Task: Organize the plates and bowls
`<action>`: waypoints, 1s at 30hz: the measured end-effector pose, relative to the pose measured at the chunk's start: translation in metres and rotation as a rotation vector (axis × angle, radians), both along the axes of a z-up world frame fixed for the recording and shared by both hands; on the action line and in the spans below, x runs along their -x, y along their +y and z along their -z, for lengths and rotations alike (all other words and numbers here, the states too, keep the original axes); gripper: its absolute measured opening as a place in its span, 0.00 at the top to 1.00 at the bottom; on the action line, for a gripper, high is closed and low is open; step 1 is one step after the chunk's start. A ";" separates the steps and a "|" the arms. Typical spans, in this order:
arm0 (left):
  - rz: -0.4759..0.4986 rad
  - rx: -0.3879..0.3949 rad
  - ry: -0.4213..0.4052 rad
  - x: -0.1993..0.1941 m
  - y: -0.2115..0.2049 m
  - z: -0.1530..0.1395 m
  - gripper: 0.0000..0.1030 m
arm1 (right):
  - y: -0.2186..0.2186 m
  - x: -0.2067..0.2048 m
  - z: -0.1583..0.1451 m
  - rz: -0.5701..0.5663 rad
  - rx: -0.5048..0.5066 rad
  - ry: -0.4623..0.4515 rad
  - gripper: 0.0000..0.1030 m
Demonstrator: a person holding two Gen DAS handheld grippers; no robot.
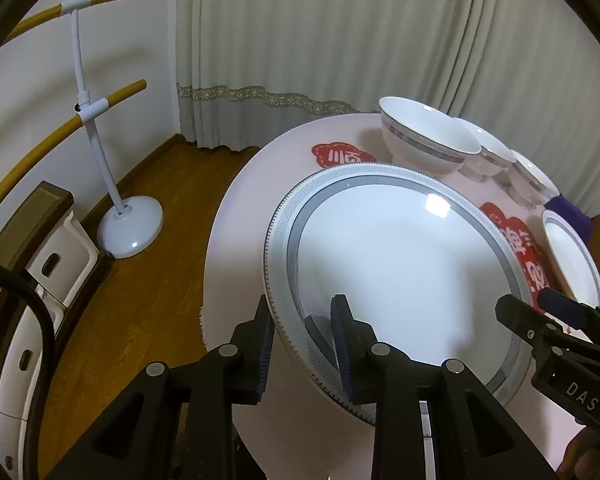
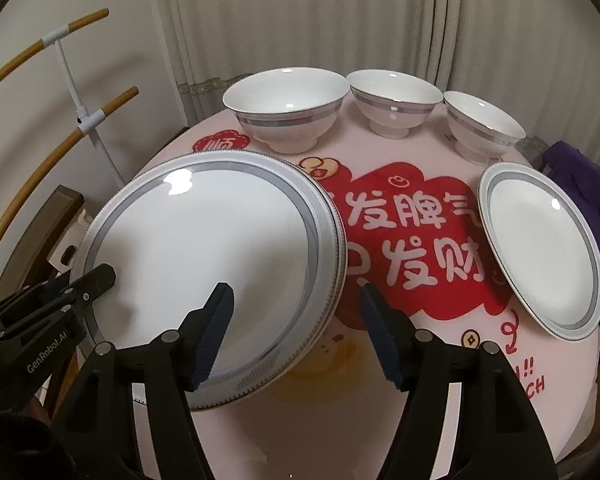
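My left gripper (image 1: 302,344) straddles the near rim of the big plate (image 1: 400,264) with narrow fingers barely gripping, my right gripper (image 2: 296,332) gapes wide at its right edge, so next comes the small plate (image 2: 540,248), right of it.

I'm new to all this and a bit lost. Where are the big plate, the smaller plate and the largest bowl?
Big plate (image 2: 204,248): right wrist view, on its white centre.
Smaller plate (image 2: 540,248): right wrist view, on its white centre.
Largest bowl (image 2: 286,92): right wrist view, on its inner wall.
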State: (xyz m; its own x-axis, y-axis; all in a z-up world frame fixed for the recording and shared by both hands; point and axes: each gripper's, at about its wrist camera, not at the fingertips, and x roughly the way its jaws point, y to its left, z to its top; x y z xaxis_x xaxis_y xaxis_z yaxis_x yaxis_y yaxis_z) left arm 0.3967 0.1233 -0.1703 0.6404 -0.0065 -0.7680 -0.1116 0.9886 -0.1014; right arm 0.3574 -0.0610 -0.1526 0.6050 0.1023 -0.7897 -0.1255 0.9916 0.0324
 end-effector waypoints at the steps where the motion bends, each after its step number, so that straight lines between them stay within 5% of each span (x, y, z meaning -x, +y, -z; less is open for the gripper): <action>1: 0.002 -0.012 0.002 -0.001 -0.002 0.000 0.75 | -0.001 0.000 0.001 0.001 -0.001 0.002 0.33; 23: -0.002 -0.057 0.027 -0.001 -0.009 -0.005 0.72 | -0.001 0.005 0.006 0.003 -0.031 0.021 0.31; 30: -0.019 -0.068 0.040 0.006 -0.011 -0.007 0.51 | -0.001 0.012 0.002 0.000 -0.036 0.012 0.29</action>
